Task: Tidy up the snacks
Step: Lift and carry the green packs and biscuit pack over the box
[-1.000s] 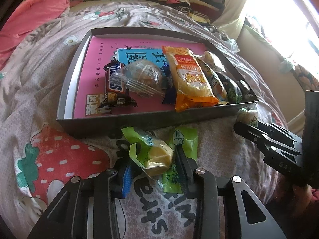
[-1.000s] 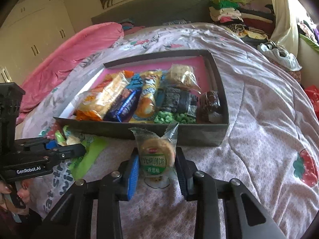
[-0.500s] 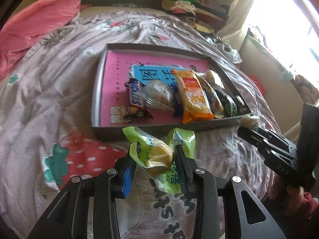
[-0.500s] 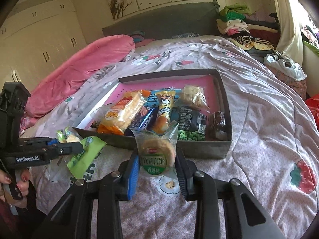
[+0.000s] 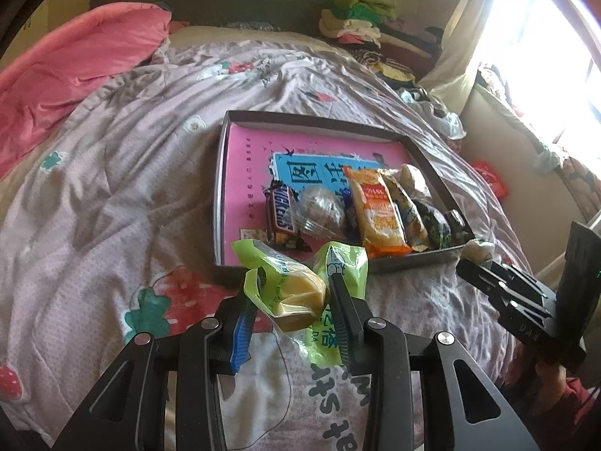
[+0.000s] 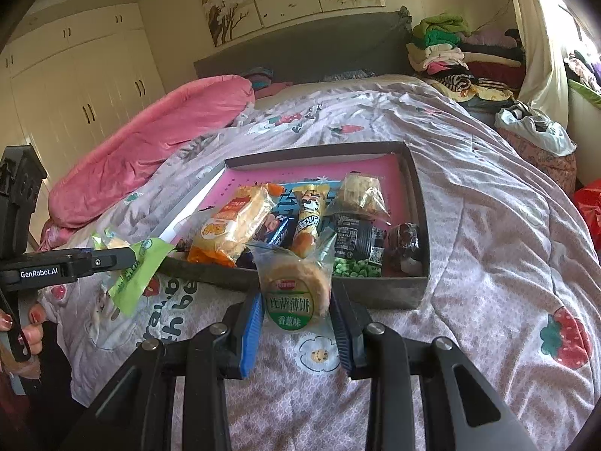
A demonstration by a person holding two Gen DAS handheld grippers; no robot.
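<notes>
Left wrist: my left claw [image 5: 291, 302] grips a green-wrapped cake [image 5: 296, 293], held clear of the bed so it can go over the box [image 5: 221, 173] wall ahead. Right wrist: my right claw [image 6: 295, 310] pinches a cracker packet [image 6: 293, 289], poised before the box's near wall, ready to drop in.

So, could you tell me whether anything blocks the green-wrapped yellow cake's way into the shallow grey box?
Only the box's low near wall lies between it and the cake held in the left claw. The bare pink floor on the box's left looks free.
</notes>
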